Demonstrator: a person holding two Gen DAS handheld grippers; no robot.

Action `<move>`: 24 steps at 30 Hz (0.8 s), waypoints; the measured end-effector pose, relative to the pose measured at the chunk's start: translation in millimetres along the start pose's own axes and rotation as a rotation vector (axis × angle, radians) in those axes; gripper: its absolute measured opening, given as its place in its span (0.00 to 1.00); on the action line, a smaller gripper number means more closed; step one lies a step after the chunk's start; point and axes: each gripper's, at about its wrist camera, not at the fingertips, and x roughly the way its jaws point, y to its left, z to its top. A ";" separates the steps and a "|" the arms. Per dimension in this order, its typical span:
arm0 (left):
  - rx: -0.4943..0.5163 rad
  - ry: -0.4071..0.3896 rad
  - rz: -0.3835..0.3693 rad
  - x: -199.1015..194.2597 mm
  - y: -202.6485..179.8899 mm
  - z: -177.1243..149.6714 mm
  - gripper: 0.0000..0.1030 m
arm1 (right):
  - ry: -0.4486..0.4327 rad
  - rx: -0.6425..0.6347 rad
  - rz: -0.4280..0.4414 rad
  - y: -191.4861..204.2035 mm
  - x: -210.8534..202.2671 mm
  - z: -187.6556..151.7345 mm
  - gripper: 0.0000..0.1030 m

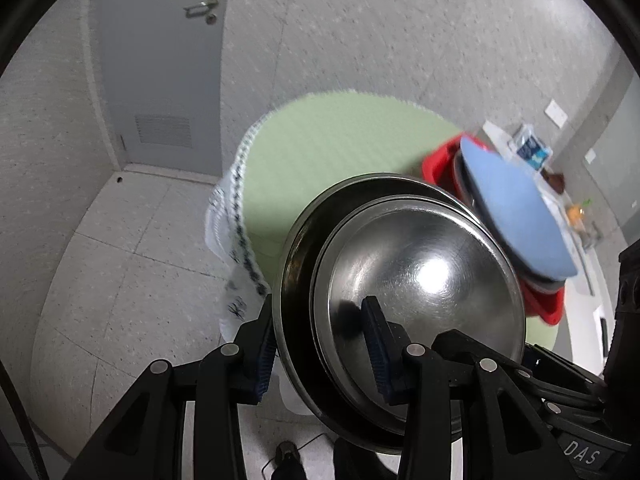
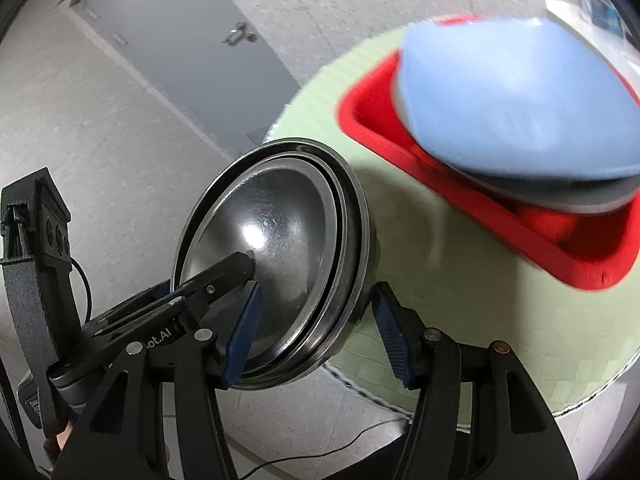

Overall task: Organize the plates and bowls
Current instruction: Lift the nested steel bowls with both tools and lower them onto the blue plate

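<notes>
A stack of nested steel bowls [image 1: 420, 276] is held tilted in the air above a round table with a green cloth [image 1: 320, 148]. My left gripper [image 1: 320, 344] is shut on the stack's rim, one finger inside the top bowl and one outside. My right gripper [image 2: 316, 332] straddles the opposite rim of the steel bowls [image 2: 276, 256], its blue pads [image 2: 244, 332] close to the metal; whether they press it I cannot tell. A red tray [image 2: 480, 208] on the table holds a blue plate [image 2: 516, 96] on top of grey plates.
The table's white fringed edge [image 1: 236, 208] hangs over a tiled floor. A grey door [image 1: 160, 60] stands behind. A white counter [image 1: 560, 192] with small items lies at the far right. A cable [image 2: 320, 452] runs on the floor.
</notes>
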 end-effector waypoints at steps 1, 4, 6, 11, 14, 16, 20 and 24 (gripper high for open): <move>-0.002 -0.016 0.003 -7.5 -0.2 1.3 0.36 | -0.006 -0.011 0.007 5.3 -1.3 2.9 0.57; -0.002 -0.057 0.003 -24.7 -5.0 3.6 0.36 | -0.032 -0.047 0.021 23.6 -3.7 18.5 0.57; -0.001 -0.083 0.000 -34.0 -12.8 3.1 0.36 | -0.055 -0.067 0.027 28.5 -11.8 25.6 0.57; 0.024 -0.146 -0.017 -51.6 -44.5 9.3 0.36 | -0.122 -0.115 0.024 26.4 -41.6 39.1 0.57; 0.053 -0.168 -0.029 -50.9 -69.2 4.8 0.36 | -0.151 -0.114 0.027 11.5 -59.1 44.9 0.57; 0.066 -0.176 -0.039 -48.0 -83.7 6.4 0.36 | -0.170 -0.111 0.023 -1.4 -69.6 54.0 0.56; 0.100 -0.172 -0.069 -29.2 -121.0 12.2 0.36 | -0.197 -0.090 0.007 -29.2 -88.6 76.5 0.57; 0.120 -0.154 -0.086 -0.8 -150.7 24.8 0.36 | -0.203 -0.068 -0.018 -62.8 -101.4 96.5 0.57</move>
